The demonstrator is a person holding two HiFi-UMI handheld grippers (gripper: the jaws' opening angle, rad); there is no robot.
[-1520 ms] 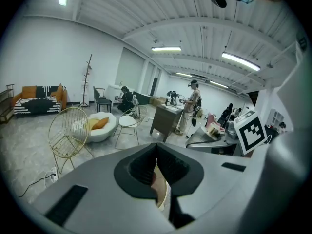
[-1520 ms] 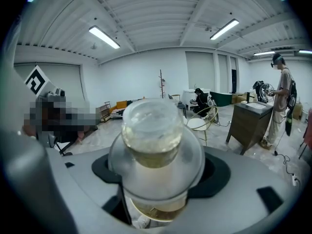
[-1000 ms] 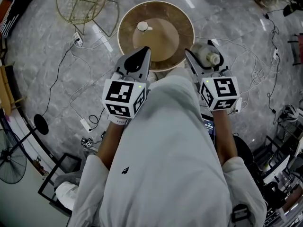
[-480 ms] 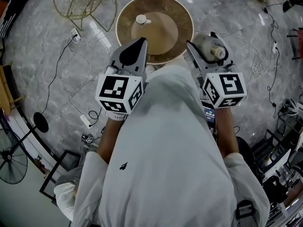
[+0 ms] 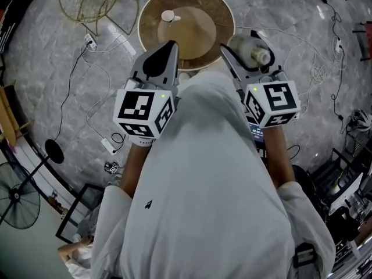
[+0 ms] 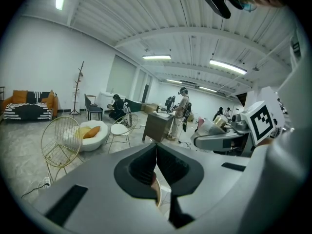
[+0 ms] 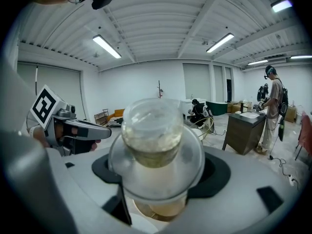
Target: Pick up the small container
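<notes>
The small container is a clear round jar with a pale lid, lying on its side between the jaws of my right gripper, which is shut on it. In the right gripper view the jar fills the middle, lid end facing away, and hides the fingertips. My left gripper is beside it at the left, shut with nothing in it; its pads meet in a line. Both grippers hang above the near edge of a round brown table, on which stands a small white object.
A gold wire chair stands at the far left of the table. Cables and a power strip trail over the marble floor. A floor fan is at the left. Several people and a dark desk are far off across the room.
The table and both grippers sit slightly higher in the head view. My right gripper has drifted a little left with the jar still in it. The left stays shut.
</notes>
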